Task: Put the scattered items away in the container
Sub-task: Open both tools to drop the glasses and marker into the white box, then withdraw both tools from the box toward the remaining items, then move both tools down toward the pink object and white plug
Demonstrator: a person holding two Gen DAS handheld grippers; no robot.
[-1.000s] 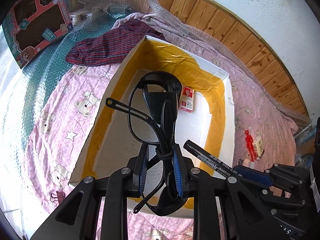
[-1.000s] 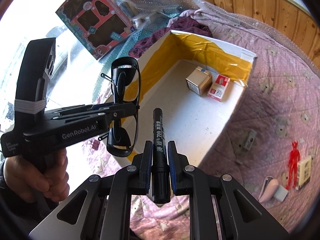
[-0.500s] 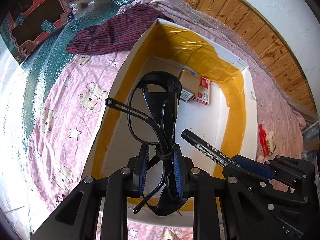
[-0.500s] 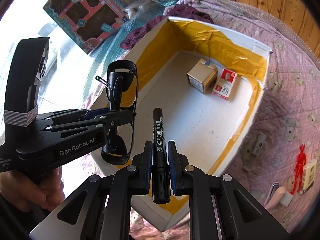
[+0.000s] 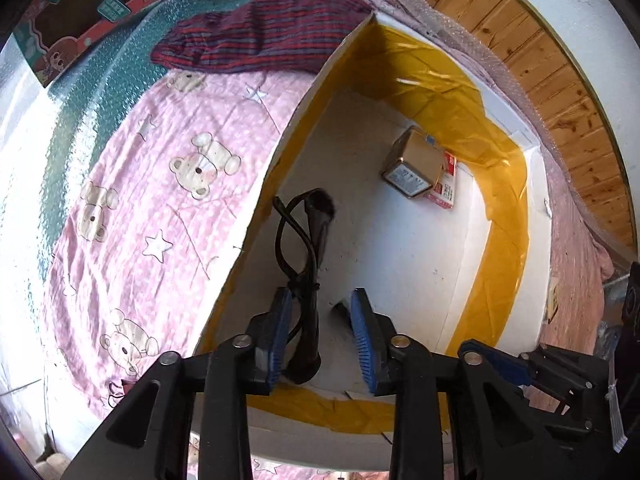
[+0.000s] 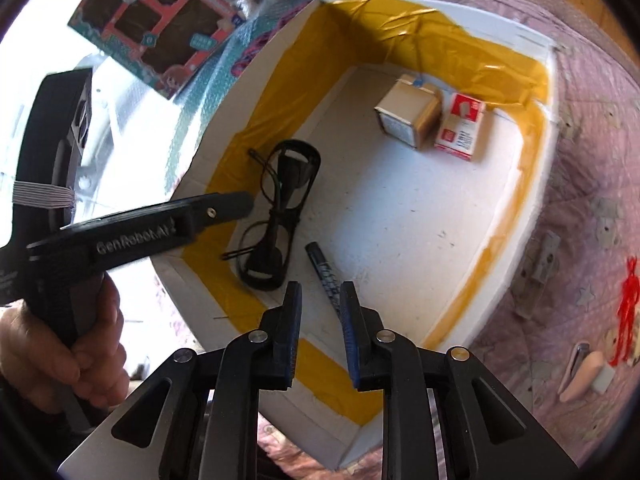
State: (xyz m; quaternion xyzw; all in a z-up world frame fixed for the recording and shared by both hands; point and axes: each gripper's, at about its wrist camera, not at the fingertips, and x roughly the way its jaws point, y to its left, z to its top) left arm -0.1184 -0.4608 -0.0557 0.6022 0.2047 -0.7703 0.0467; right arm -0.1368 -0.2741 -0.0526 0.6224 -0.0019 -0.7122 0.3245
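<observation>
A: Both grippers over the box (image 6: 224, 120), and look, left gripper (image 5: 320, 344) spread wide, the glasses (image 6: 276, 216) lying on the white floor by the near wall!

B: Right gripper (image 6: 320, 336) spread too, marker (image 6: 326, 276) down beside them. Drop-off step, I'd say. Next: out to the red figure (image 6: 628, 312) on the blanket (image 6: 580, 208).

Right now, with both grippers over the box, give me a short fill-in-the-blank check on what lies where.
1. The black glasses lie inside the ____ box.
2. Both the left gripper and right gripper have jaws that are ____.
3. The black marker lies on the box floor beside the ____.
4. The red figure lies ____ the box, on the bedspread.

Missing words: white; open; glasses; outside
</observation>
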